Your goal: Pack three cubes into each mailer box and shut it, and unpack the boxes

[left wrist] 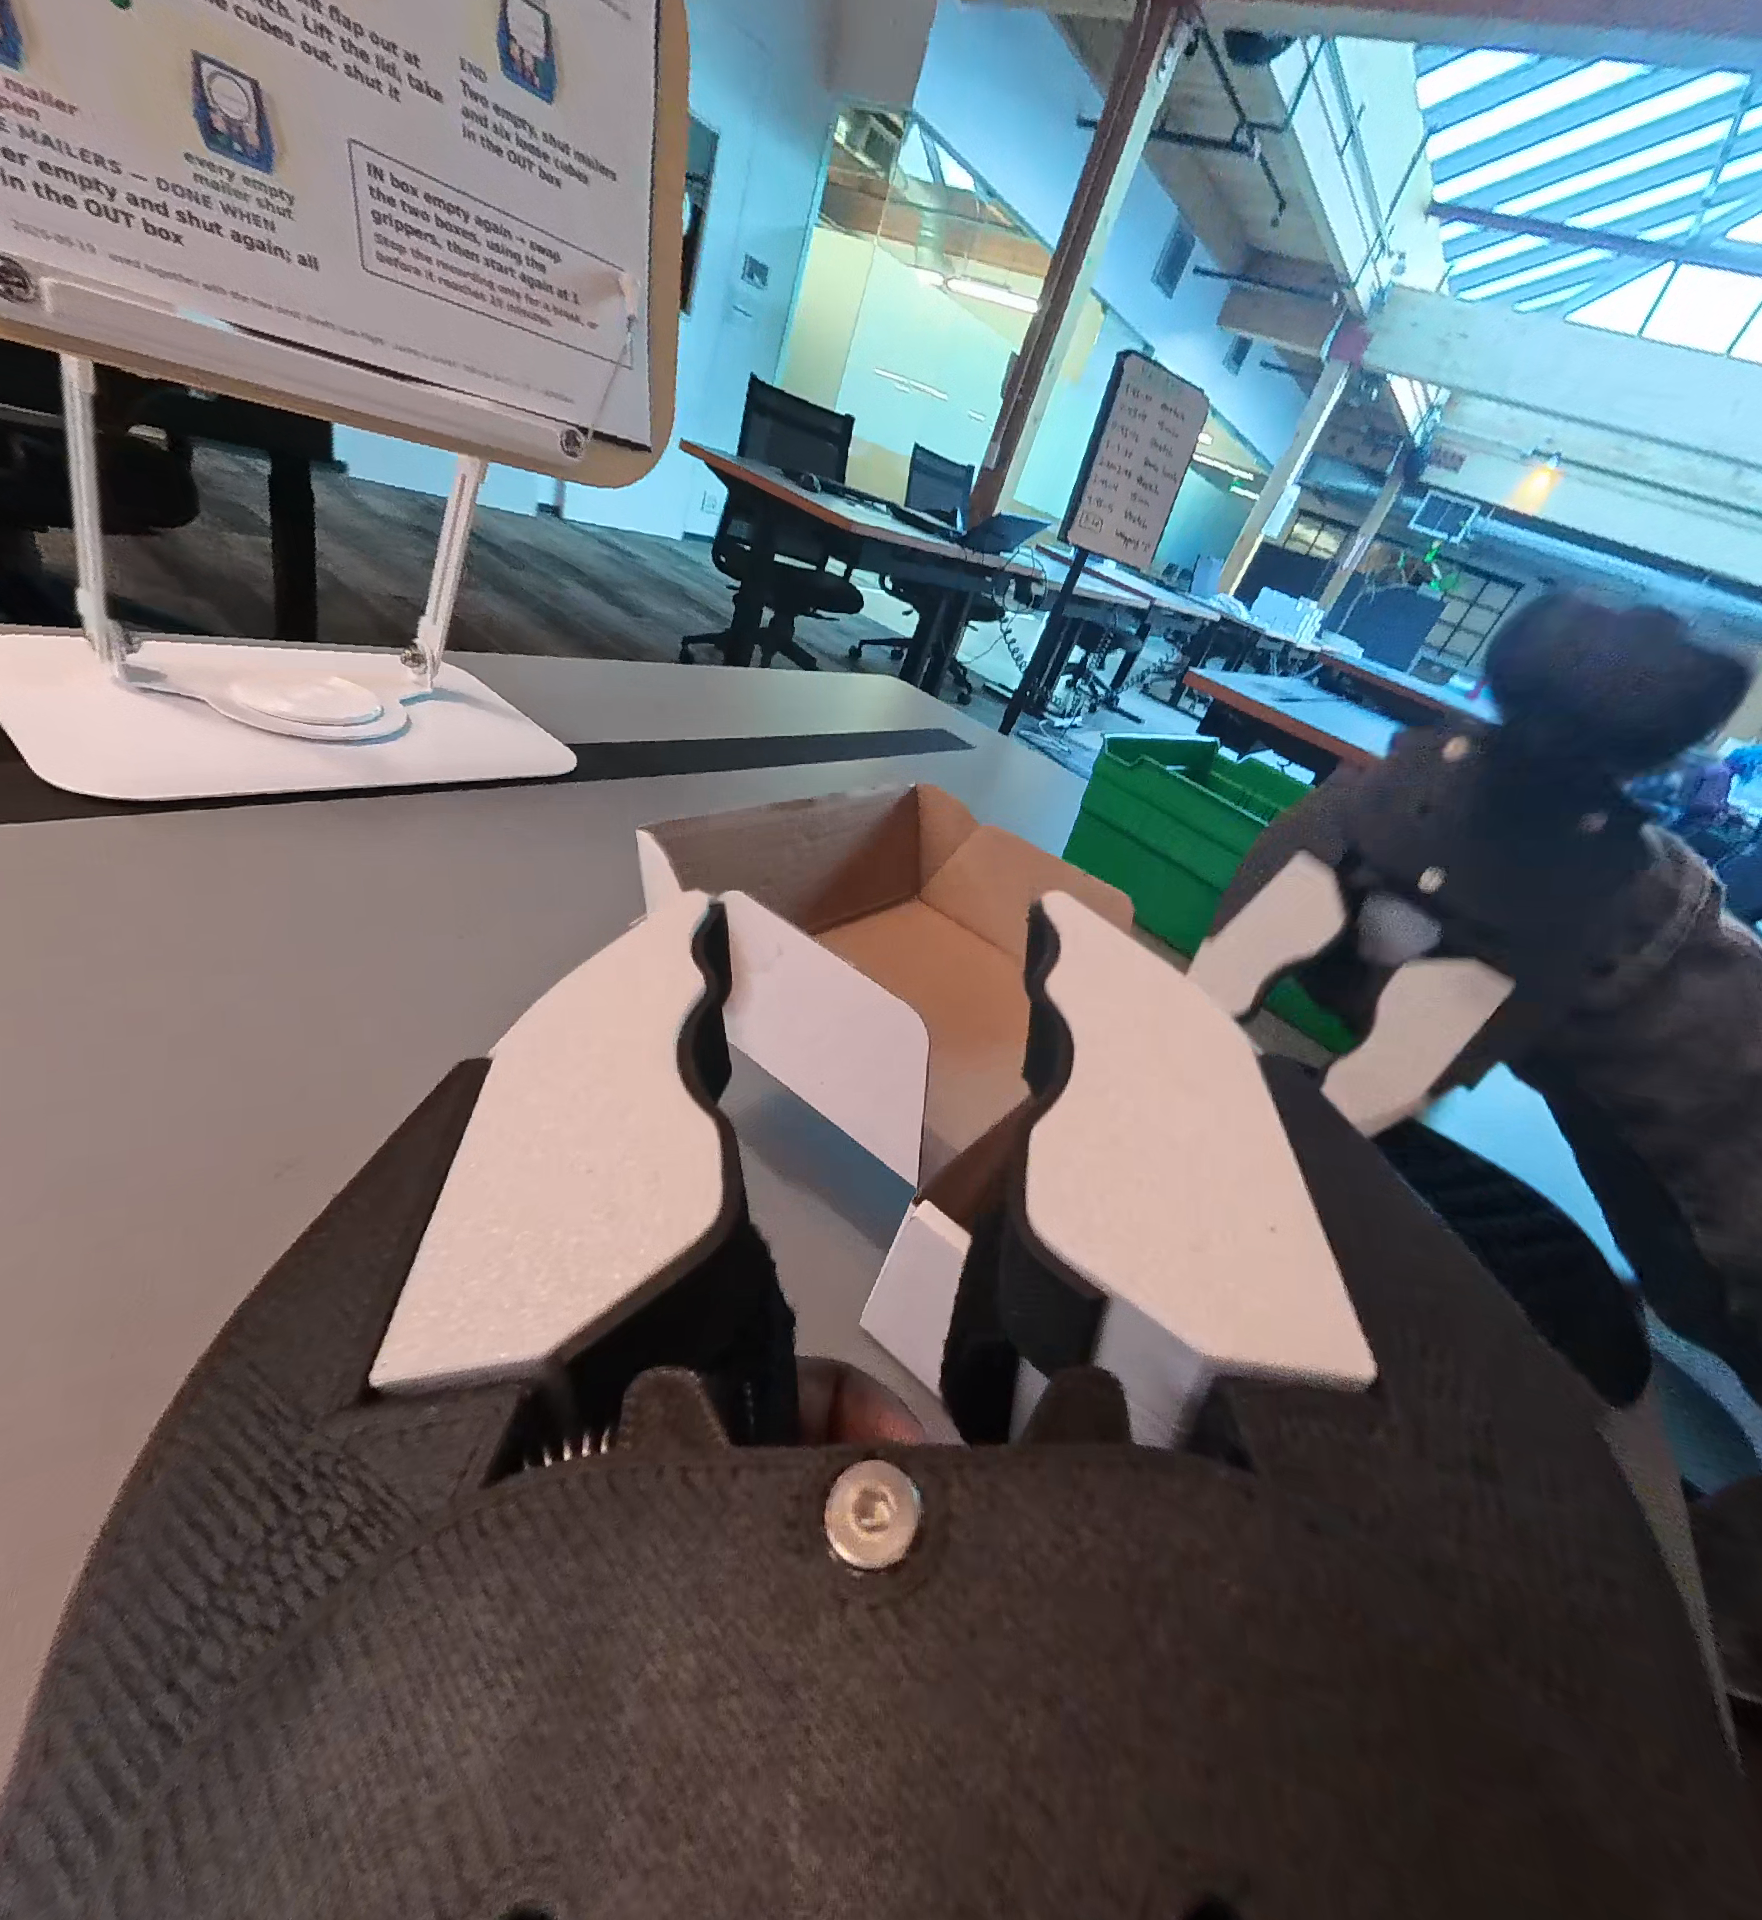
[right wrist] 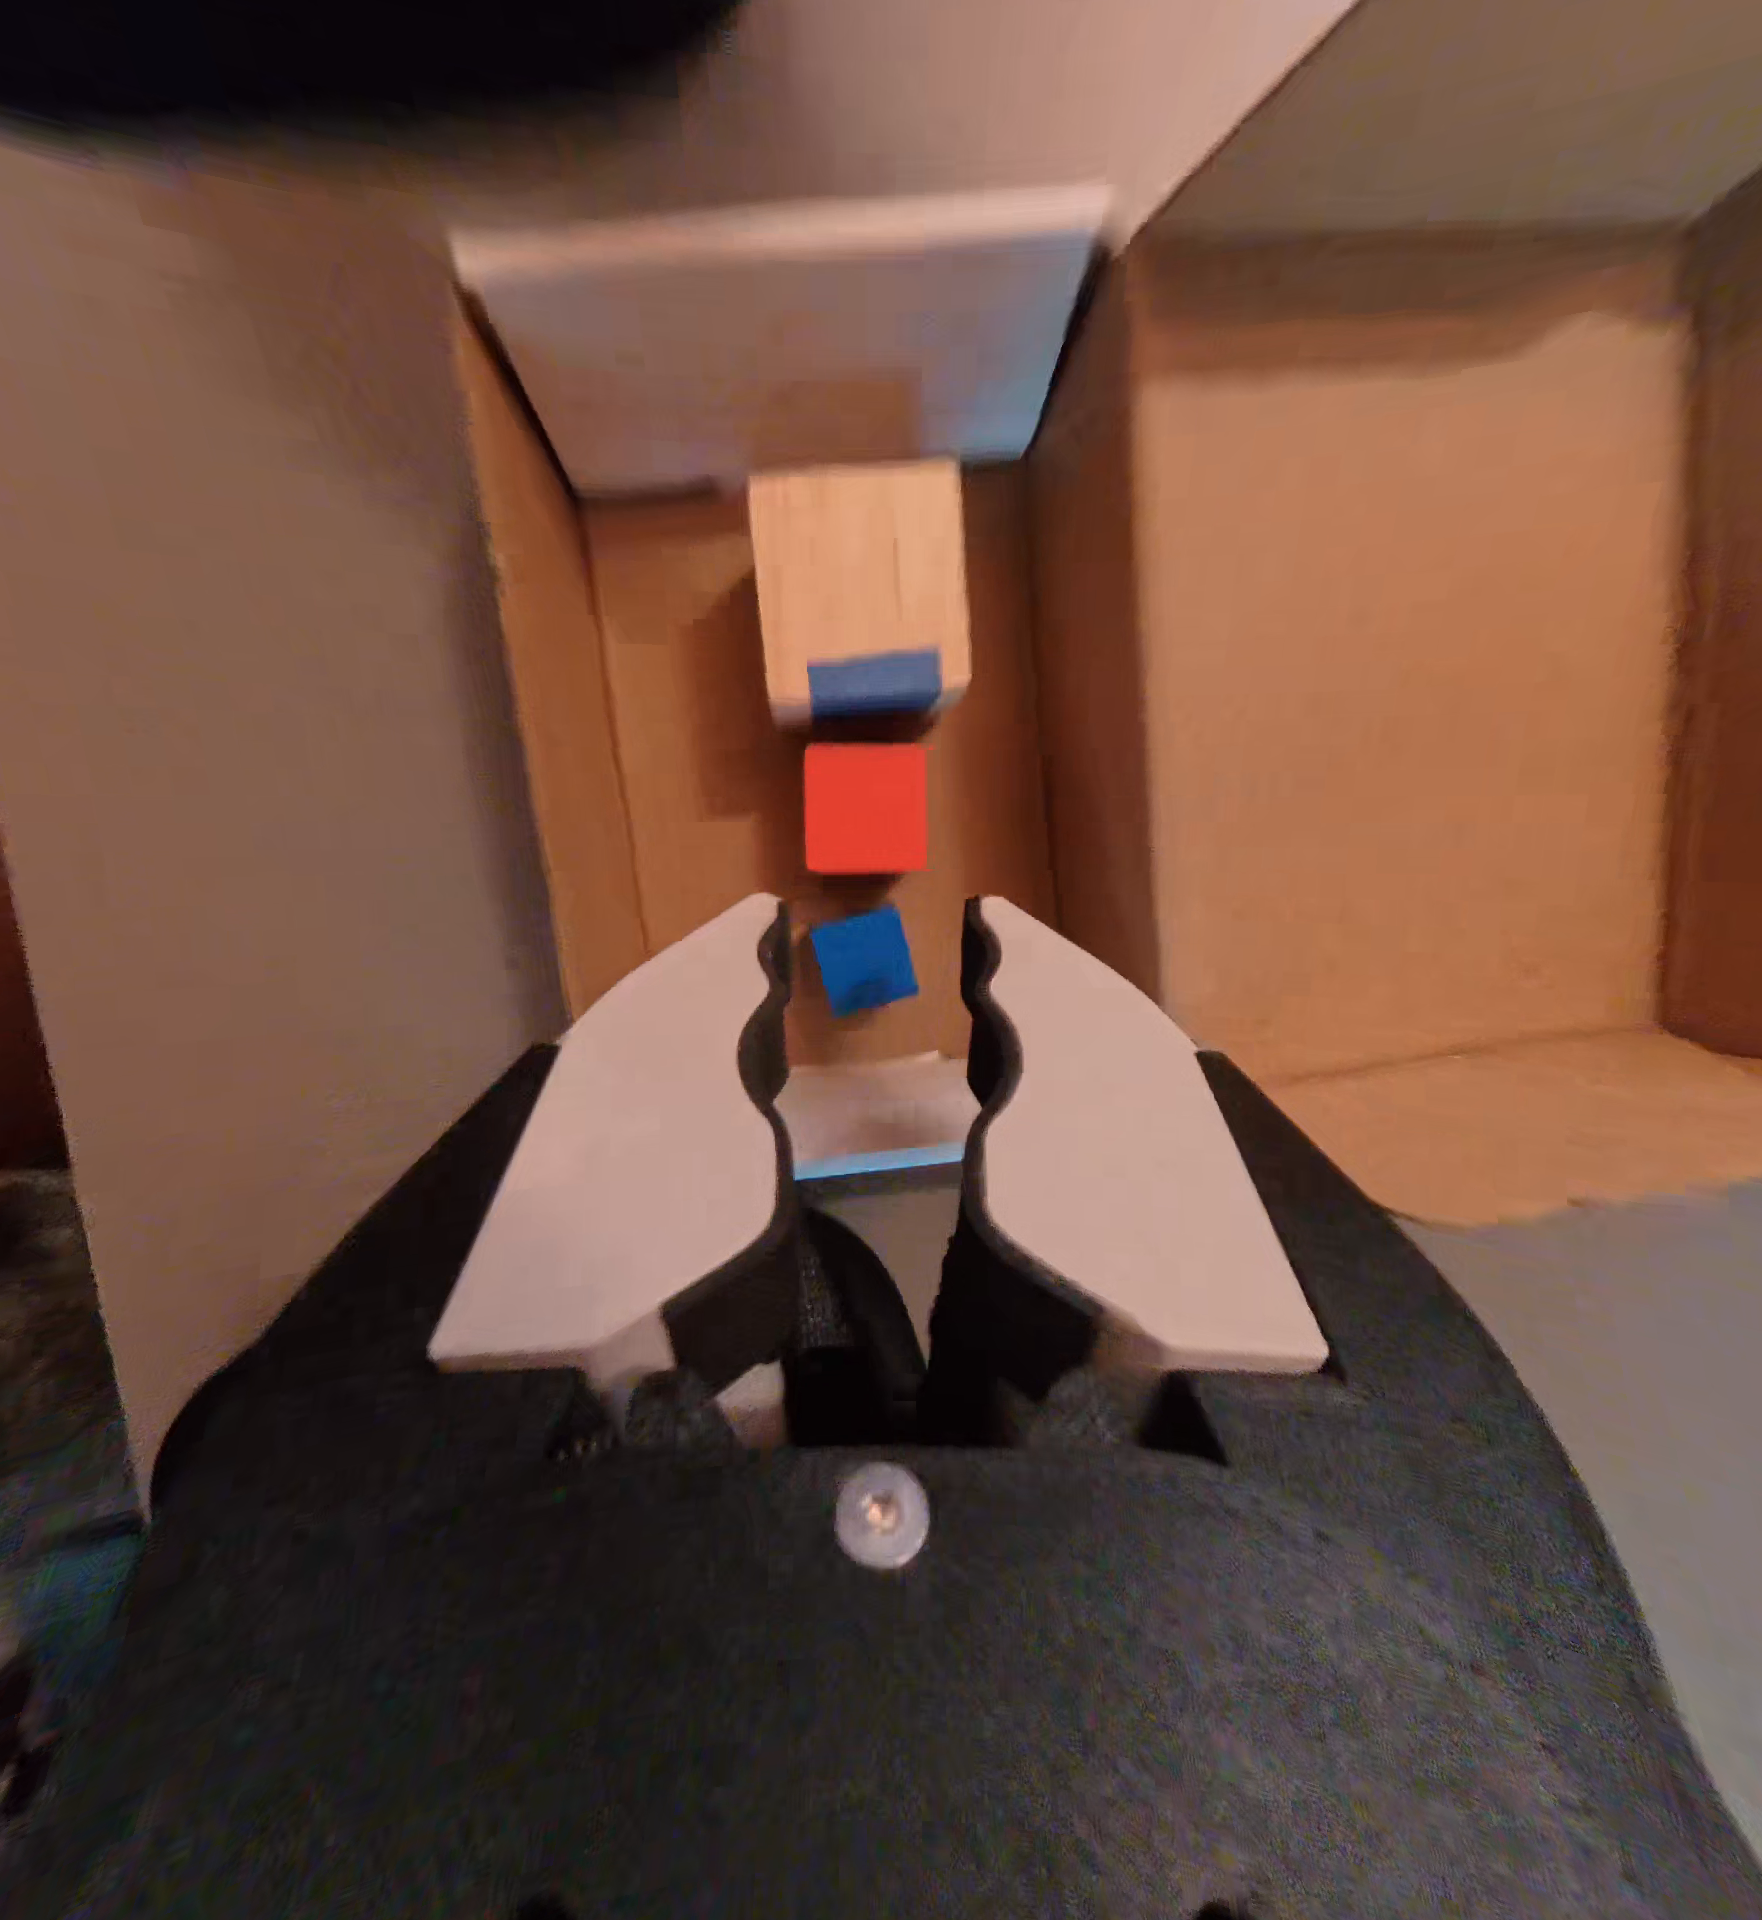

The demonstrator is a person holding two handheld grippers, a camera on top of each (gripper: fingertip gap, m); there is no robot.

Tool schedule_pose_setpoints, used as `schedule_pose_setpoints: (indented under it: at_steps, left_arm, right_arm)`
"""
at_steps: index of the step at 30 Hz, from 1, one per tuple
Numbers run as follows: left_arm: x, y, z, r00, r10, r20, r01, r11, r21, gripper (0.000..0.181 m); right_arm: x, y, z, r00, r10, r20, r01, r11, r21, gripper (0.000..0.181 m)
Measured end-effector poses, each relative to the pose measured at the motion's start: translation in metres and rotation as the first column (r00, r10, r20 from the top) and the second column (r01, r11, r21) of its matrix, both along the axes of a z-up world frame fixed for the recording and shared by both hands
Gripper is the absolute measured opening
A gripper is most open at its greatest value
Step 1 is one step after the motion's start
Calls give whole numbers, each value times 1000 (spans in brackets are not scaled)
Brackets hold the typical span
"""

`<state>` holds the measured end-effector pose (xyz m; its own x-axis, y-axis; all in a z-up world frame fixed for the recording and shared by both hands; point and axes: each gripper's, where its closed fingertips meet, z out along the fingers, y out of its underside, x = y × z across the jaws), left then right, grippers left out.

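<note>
My left gripper (left wrist: 877, 935) has its jaws wide around the near end of a white mailer box (left wrist: 887, 883). The fingers press on the box's sides. The lid is open, the brown inside shows no cubes, and a white flap (left wrist: 825, 1029) stands between the fingers. My right gripper (right wrist: 875, 920) is open over a narrow cardboard channel. A tilted blue cube (right wrist: 861, 958) lies just past its fingertips, untouched. Beyond it are a red cube (right wrist: 864, 808), a wooden cube (right wrist: 861, 582) and part of another blue cube (right wrist: 872, 681). The right gripper also shows in the left wrist view (left wrist: 1355, 997).
A white stand (left wrist: 264, 717) with an instruction sheet is on the grey table (left wrist: 233, 1039) at the back left. A green bin (left wrist: 1168, 831) sits beyond the table's right edge. In the right wrist view a larger cardboard box (right wrist: 1407, 727) opens to the right, and a white flap (right wrist: 783, 343) hangs above the cubes.
</note>
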<state>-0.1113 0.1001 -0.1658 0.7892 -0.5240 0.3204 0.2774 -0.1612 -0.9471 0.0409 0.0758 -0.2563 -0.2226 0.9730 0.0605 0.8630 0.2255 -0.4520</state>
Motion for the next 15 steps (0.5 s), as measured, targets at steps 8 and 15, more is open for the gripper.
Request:
schedule_pose_setpoints:
  at_steps: [8,15]
  left_arm:
    - [-6,29,-43,996,40,-82,-58,970,-235,54]
    - [-1,43,-79,997,-67,32,74,891,-447,50]
  right_arm:
    - [16,97,93,490,-565,-664,409,822,-397,58]
    - [30,127,22,454,-795,-402,444,593,-672,28]
